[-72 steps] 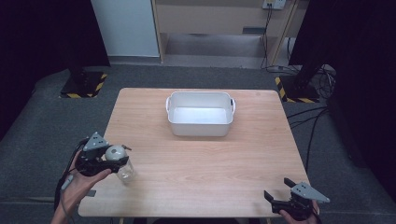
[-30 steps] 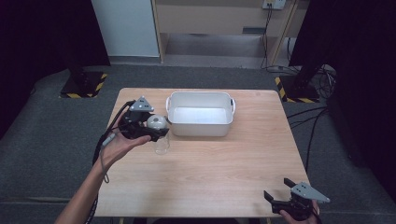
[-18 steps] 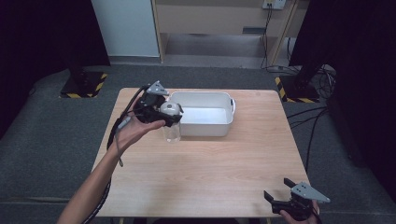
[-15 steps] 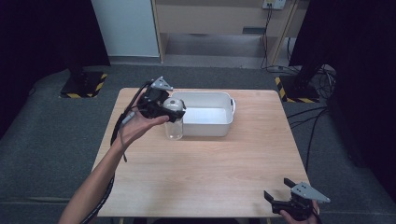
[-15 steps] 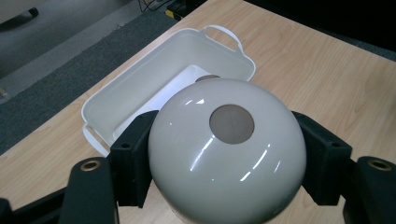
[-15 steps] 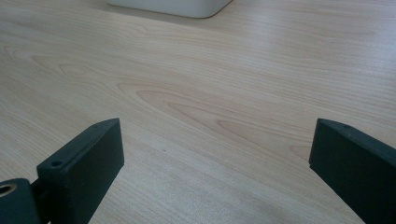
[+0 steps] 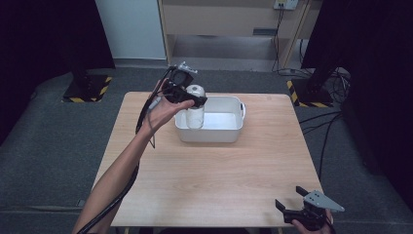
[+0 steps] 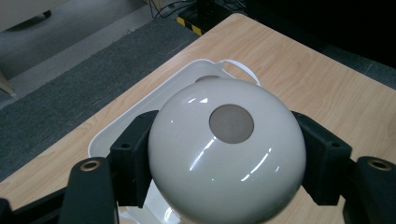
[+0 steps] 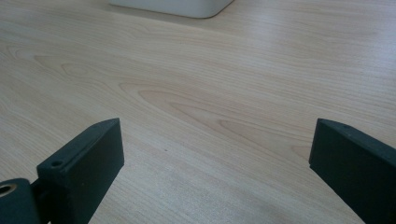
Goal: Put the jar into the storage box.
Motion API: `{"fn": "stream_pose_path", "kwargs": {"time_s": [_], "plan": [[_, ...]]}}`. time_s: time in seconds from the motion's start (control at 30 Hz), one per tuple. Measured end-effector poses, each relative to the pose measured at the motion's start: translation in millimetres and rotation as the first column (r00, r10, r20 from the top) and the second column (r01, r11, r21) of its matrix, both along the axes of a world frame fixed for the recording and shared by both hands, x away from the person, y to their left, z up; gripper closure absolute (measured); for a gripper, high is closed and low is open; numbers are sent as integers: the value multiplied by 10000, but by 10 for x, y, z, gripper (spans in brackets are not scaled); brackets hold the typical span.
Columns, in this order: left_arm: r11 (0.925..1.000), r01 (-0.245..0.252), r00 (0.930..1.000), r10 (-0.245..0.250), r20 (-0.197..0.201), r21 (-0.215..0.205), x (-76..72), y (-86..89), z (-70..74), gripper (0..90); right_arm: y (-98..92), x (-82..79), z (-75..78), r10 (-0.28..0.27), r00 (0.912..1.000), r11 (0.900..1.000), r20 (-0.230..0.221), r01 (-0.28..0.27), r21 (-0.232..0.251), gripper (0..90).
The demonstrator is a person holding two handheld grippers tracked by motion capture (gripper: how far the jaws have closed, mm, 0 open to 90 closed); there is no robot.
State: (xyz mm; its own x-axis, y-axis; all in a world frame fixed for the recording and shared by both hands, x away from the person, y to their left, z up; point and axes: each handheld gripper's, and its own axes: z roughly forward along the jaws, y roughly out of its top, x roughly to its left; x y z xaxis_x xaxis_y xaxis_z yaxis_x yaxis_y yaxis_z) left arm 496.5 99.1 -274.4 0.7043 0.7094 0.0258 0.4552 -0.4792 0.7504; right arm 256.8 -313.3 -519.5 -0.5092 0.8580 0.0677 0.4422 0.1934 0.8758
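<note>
fingers (image 8: 135, 154) clamped on white-capped jar (image 7: 195, 113), left gripper (image 7: 187, 100) raised over tub (image 7: 234, 131), forearm outstretched

The high view looks forward and down from above the near edge of the light wooden table (image 7: 209, 175), taking in its whole top. The left gripper view sits close above the white rectangular plastic tub (image 8: 140, 116), looking down. The right gripper view skims low over the tabletop toward that tub (image 9: 173, 7), shared by all three.
</note>
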Motion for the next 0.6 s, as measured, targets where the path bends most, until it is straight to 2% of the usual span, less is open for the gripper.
{"fn": "stream_pose_path", "kwargs": {"time_s": [0.23,0.4,0.6], "plan": [[9986,-506,9987,505,-76,-124,225,-93,-72,300,1,-2,0,22,10000,10000,-24,-22,4,32],[9964,-799,9967,795,-138,-294,363,-139,-179,300,5,-3,-1,28,10000,10000,-74,-27,17,32],[9916,-1264,9920,1261,-107,-269,525,-170,-317,300,7,-2,-2,25,10000,10000,-77,-25,23,32]]}}
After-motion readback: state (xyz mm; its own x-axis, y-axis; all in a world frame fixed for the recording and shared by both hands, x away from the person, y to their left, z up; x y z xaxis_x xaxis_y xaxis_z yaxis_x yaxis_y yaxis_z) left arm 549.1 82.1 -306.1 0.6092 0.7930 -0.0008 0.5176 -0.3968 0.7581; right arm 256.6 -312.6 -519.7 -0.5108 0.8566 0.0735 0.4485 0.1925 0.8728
